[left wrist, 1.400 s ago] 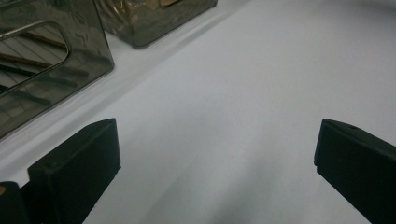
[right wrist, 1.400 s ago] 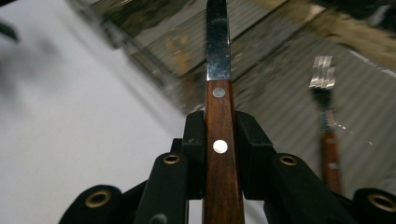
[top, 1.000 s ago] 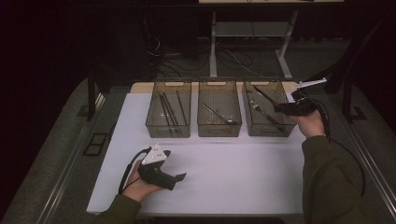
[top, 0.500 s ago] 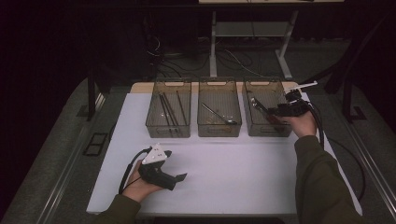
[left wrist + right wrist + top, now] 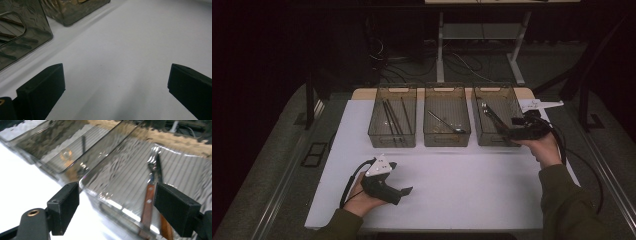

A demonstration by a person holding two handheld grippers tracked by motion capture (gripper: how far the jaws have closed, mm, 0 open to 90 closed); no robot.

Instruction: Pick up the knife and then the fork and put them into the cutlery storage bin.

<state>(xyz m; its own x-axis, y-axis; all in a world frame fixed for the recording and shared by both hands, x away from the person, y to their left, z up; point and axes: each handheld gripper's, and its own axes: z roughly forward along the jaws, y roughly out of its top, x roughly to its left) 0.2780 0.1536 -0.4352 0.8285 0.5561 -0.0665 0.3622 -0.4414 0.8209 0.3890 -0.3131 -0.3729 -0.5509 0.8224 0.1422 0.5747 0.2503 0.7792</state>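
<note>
Right gripper (image 5: pixel 511 134): hovering at the near rim of the smoked clear plastic bin (image 5: pixel 497 95) by the white worktop's (image 5: pixel 472 180) far right corner, jaws just opening, gripping nothing. Wooden-handled knives (image 5: pixel 149 202) are lying inside the bin.

Left gripper (image 5: pixel 408 190): resting near the front edge, jaws standing apart, empty.

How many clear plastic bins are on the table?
3, in a row along the far side of the white mat: the left bin, the middle bin, and the right bin beside the right gripper.

Middle bin (image 5: pixel 447 112) holds a spoon (image 5: pixel 446 123); left bin (image 5: pixel 393 114), rods (image 5: pixel 392 117).
</note>
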